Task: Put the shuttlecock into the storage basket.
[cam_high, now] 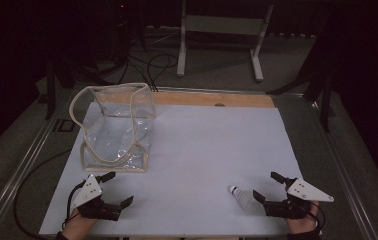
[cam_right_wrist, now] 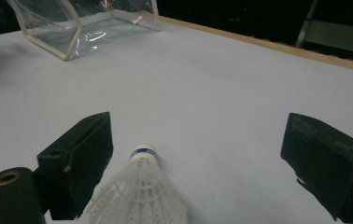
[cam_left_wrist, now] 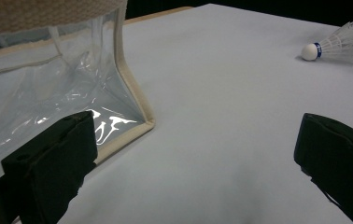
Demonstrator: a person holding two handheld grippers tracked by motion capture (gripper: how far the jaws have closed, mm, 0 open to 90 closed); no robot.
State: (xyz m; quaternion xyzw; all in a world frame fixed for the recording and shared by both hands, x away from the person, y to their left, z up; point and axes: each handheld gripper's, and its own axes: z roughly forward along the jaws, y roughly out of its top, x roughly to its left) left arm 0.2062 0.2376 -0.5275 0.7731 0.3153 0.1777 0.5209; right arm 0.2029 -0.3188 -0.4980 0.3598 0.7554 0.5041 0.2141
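White tabletop [cam_high: 197,150] with a wooden strip along its far edge; clear plastic bag [cam_high: 117,130] with beige fabric trim and a beige strap handle stands on the far left part, open top, nothing seen inside; glare on the plastic.

Left gripper [cam_high: 113,189] at the near left edge, held by a hand [cam_high: 79,225]; jaws spread wide, nothing between them; just in front of the bag's near edge, not touching; in the left gripper view the bag's lower corner [cam_left_wrist: 137,122] sits just beyond the left jaw, shuttlecock [cam_left_wrist: 340,44] far off at top right.

Right gripper [cam_high: 268,186] at the near right edge, hand [cam_high: 302,225] behind it; jaws spread wide, gripping nothing; grey three-cornered plate [cam_high: 309,190] on top.

White feather shuttlecock [cam_high: 243,196] lies on its side on the tabletop just beside the right gripper's nearer jaw, cork head pointing away toward the left; in the right gripper view it lies between the jaws, closer to the left one, skirt toward the camera, cork [cam_right_wrist: 143,155] pointing out; contact with the jaw can't be told.

Writing: blue band around the cork base, marks on it too small to read; no other labels legible on bag or grippers.

Background dark; white metal stand legs [cam_high: 219,30] and cables on the floor beyond the table.
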